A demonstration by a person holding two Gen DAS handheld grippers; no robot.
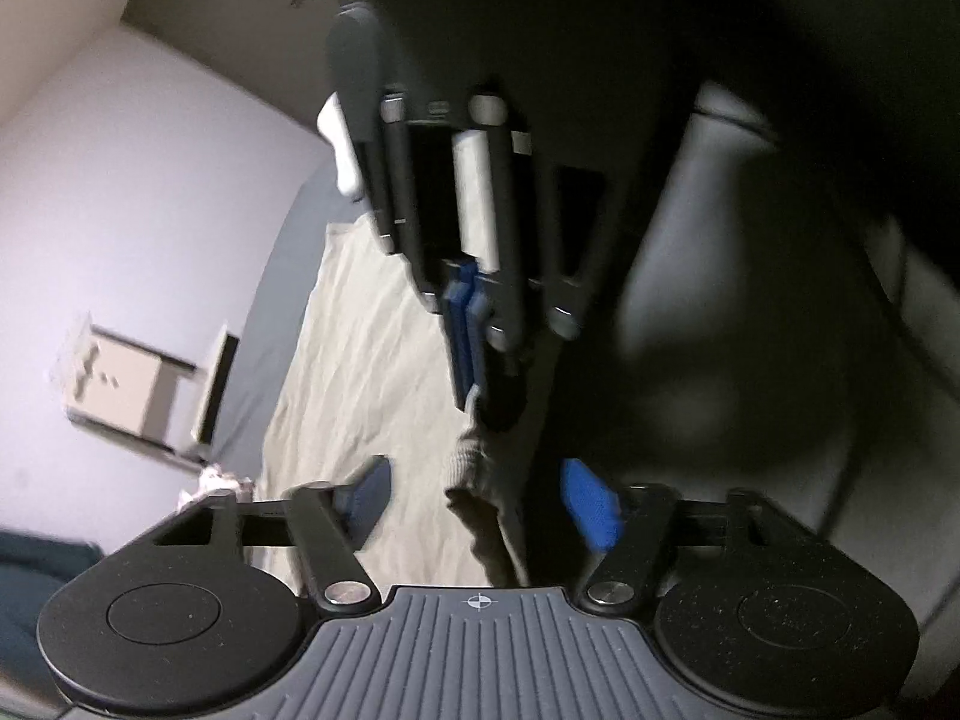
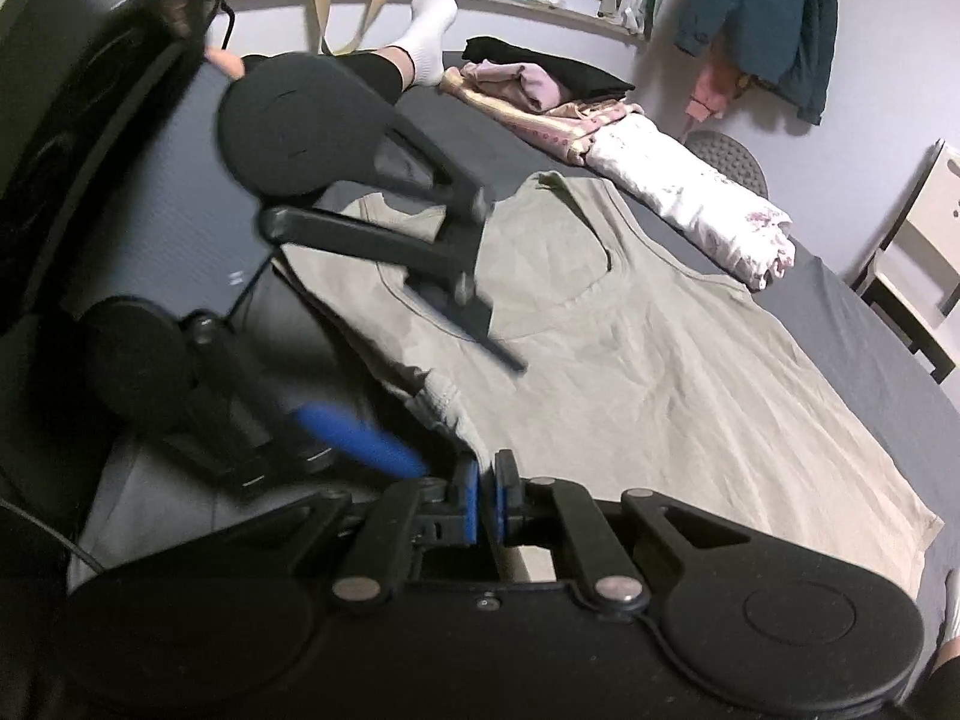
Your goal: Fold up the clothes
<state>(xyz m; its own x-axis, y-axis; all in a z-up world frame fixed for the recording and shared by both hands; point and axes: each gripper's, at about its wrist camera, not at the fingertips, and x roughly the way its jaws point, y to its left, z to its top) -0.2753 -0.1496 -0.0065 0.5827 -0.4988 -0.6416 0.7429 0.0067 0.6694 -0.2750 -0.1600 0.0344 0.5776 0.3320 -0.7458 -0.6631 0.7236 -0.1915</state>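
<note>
A beige sleeveless top [image 2: 630,348] is laid flat, neckline away from the camera, on a dark grey bed sheet [image 2: 870,312]. The right gripper [image 2: 485,501] is seen with its blue pads pressed together on the near edge of the top — a fold of beige fabric is pinched between them. In the left wrist view, the left gripper [image 1: 480,501] is held with its blue-padded fingers spread wide; a ribbed corner of the top hangs between them, touching neither pad. Both grippers are blurred where seen from the opposite camera. Beyond the top, a floral white bundle [image 2: 696,198] lies along the far side of the sheet, next to folded pink and black garments [image 2: 540,81]. A person's foot in a white sock [image 2: 429,30] rests on the bed. A teal jacket [image 2: 774,18] hangs on the wall.
</note>
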